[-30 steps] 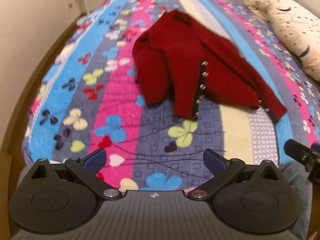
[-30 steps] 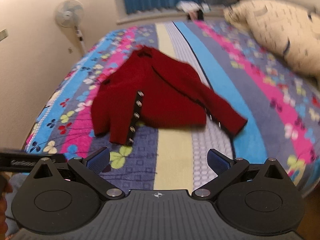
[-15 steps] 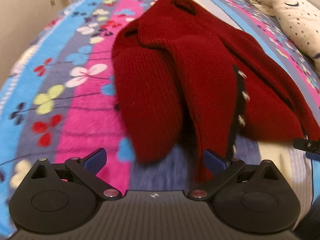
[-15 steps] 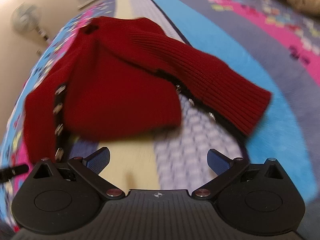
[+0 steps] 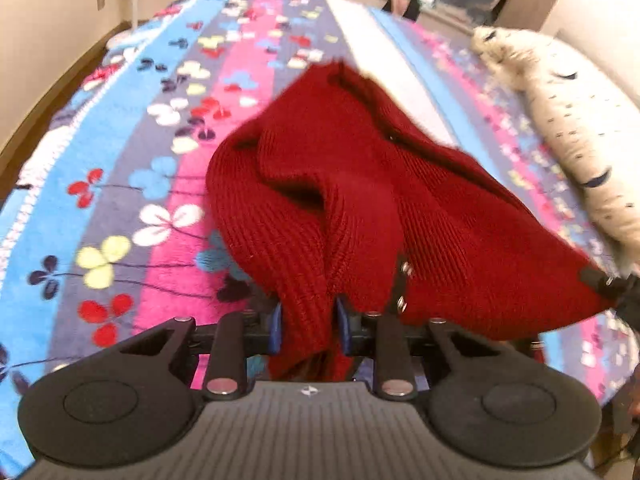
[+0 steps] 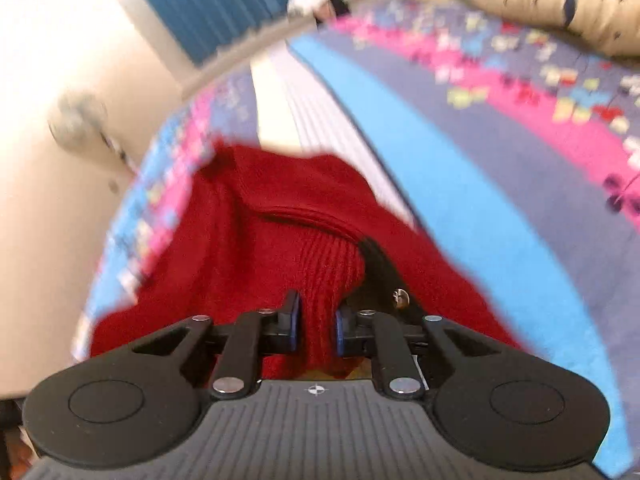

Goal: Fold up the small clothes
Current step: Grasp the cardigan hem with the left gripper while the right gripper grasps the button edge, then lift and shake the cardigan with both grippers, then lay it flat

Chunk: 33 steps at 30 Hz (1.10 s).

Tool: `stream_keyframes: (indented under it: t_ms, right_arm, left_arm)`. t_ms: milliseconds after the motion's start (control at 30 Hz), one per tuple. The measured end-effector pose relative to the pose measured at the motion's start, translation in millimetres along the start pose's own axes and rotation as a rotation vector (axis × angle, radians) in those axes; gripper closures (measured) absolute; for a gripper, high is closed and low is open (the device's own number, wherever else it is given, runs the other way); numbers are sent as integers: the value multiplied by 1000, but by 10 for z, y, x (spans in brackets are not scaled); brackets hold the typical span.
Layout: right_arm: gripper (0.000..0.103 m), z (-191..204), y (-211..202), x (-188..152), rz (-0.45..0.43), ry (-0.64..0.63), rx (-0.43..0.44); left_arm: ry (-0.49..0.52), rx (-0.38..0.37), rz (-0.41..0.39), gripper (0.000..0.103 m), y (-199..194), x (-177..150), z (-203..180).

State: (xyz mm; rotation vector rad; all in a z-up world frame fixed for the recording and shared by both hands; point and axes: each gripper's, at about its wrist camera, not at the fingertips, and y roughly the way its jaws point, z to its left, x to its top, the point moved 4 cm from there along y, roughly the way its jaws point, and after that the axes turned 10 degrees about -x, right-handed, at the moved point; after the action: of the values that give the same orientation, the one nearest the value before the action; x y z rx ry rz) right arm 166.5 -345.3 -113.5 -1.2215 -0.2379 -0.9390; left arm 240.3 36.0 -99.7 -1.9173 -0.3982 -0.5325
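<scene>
Cardigan point(image 5: 360, 200) on bedspread point(image 5: 120, 184), near edge between both tongs; pillow point(image 5: 576, 140) right of cardigan.

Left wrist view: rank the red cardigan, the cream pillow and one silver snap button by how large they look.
1. Red cardigan, pinched in the left hand-held gripper; nearness to the camera inflates it.
2. Cream pillow, partly cut off at the frame edge.
3. Silver snap button, by far the smallest.

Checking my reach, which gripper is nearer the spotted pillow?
Right. The right gripper clamps the red cardigan on the side toward the spotted pillow; the left gripper clamps farther away.
</scene>
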Motion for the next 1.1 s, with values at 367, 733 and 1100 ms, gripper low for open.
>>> stream_keyframes:
  t_ms: [367, 733, 1100]
  right_arm:
    - [66, -803, -67, -645, 295, -132, -243]
    - [21, -1083, -8, -385, 103, -33, -289]
    - [21, -797, 620, -152, 44, -134, -363]
  left_arm:
    - [-208, 213, 113, 85, -379, -600, 949]
    - [-64, -18, 216, 9, 355, -681, -66]
    - [-213, -77, 200, 84, 652, -318, -349]
